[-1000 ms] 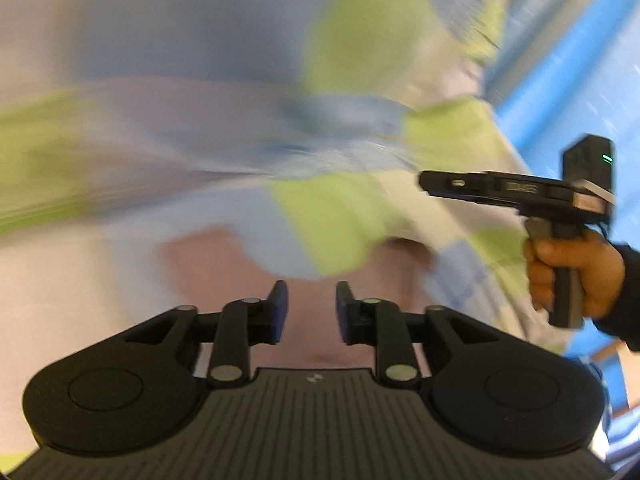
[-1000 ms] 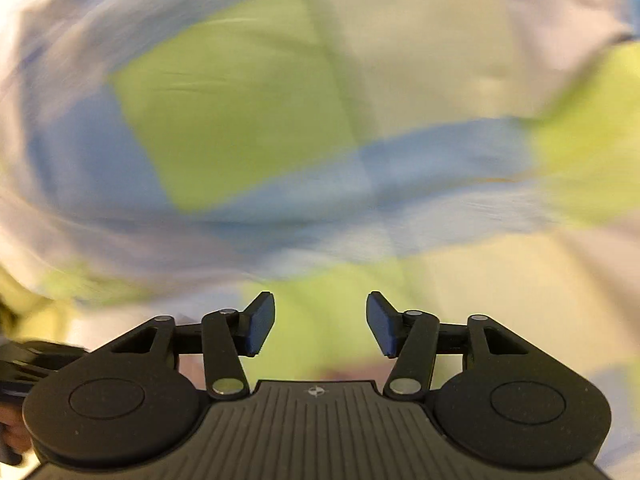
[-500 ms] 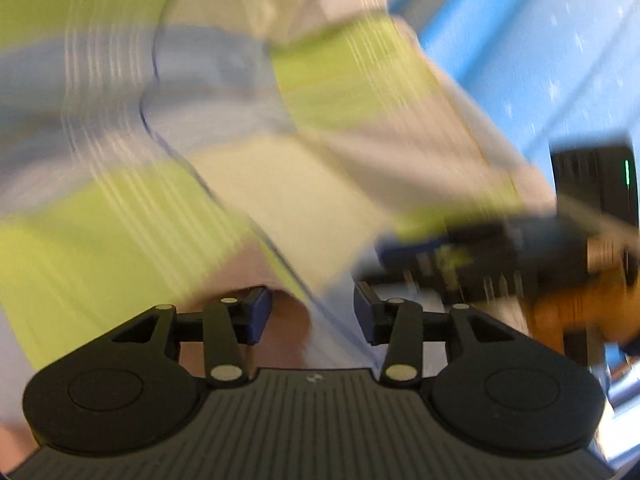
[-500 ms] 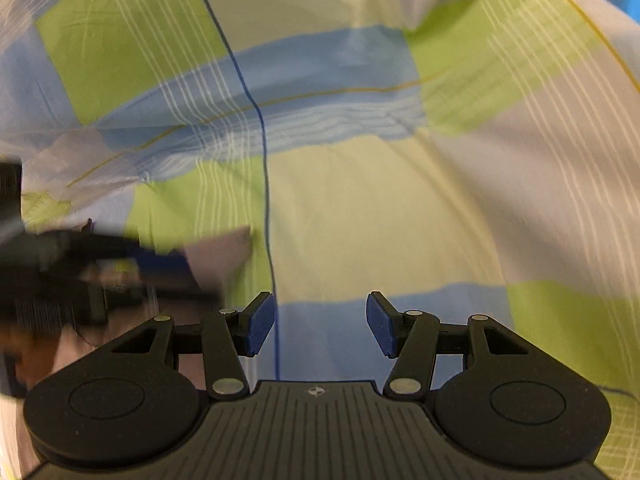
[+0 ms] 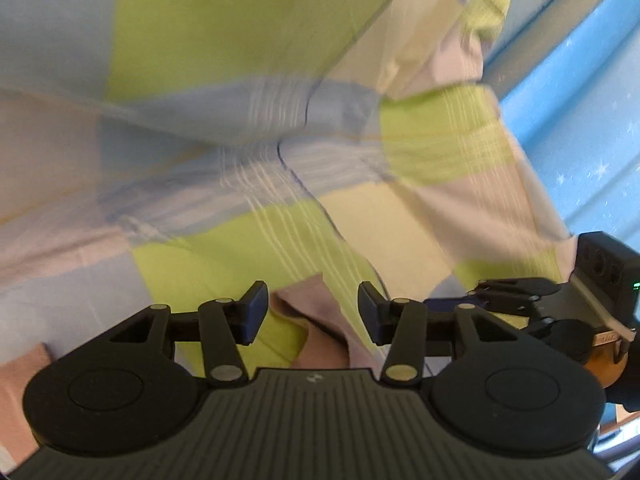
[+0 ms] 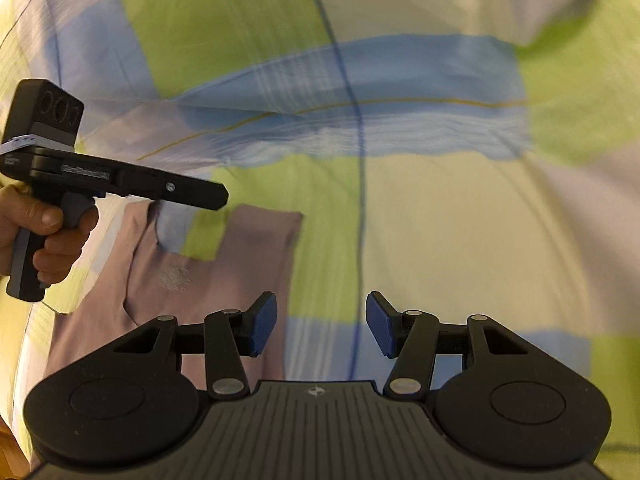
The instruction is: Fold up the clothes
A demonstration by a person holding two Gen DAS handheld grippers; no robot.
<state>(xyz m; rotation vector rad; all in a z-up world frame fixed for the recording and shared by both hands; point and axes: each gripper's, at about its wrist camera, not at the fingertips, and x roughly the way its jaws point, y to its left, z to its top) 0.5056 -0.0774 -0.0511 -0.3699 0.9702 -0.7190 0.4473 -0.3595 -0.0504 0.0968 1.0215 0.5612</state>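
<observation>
A mauve garment (image 6: pixel 224 264) lies flat on a checked bedsheet (image 6: pixel 440 208) of green, blue and cream squares. It has a small pale print on it. My right gripper (image 6: pixel 321 320) is open just above the sheet, at the garment's right edge, with nothing between its fingers. My left gripper (image 5: pixel 312 310) is open too, low over a folded edge of the mauve garment (image 5: pixel 320 338). In the right wrist view the left gripper (image 6: pixel 200 194) hovers over the garment's upper left, held by a hand (image 6: pixel 52 232). The right gripper (image 5: pixel 516 292) shows at the far right of the left wrist view.
The checked bedsheet (image 5: pixel 248 40) fills most of both views and is rumpled at the top. A bright blue surface with small white stars (image 5: pixel 580 120) lies beyond the sheet's right edge. Another patch of mauve cloth (image 5: pixel 24 376) shows at the lower left.
Both grippers have swept across the sheet and come down close to the mauve garment. The left gripper's fingers stand wider apart than a second ago. The right gripper stays open.
</observation>
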